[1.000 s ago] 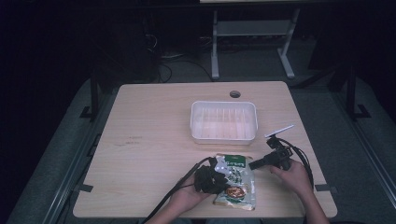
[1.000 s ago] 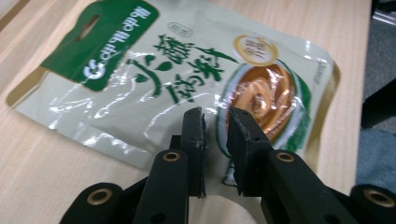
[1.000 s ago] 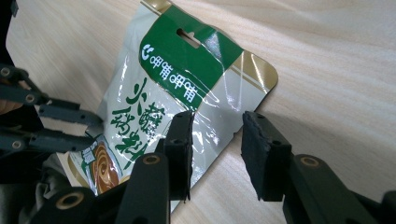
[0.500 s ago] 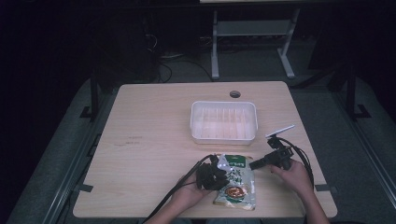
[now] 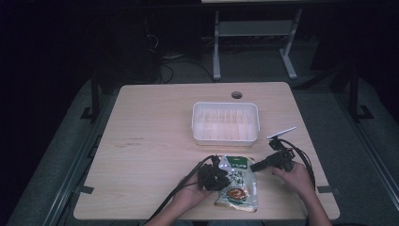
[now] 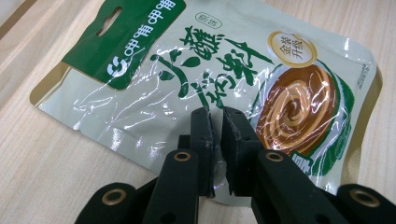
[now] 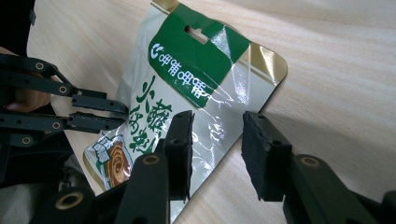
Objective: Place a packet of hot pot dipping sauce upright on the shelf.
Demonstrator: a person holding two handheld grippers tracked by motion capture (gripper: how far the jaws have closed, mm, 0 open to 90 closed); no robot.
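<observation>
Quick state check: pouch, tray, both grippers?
snack pouch: sealed, lying flat on the table, print side up.
clear tray: empty, upright, apart from the pouch.
left gripper: jaws have just been closing, now pinching the pouch's film near its middle.
right gripper: jaws open, astride the pouch's side edge, pads not pressing on it.

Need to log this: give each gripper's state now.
Left gripper: closing, nearly shut over the pouch; grip unclear.
Right gripper: open, holding nothing.
</observation>
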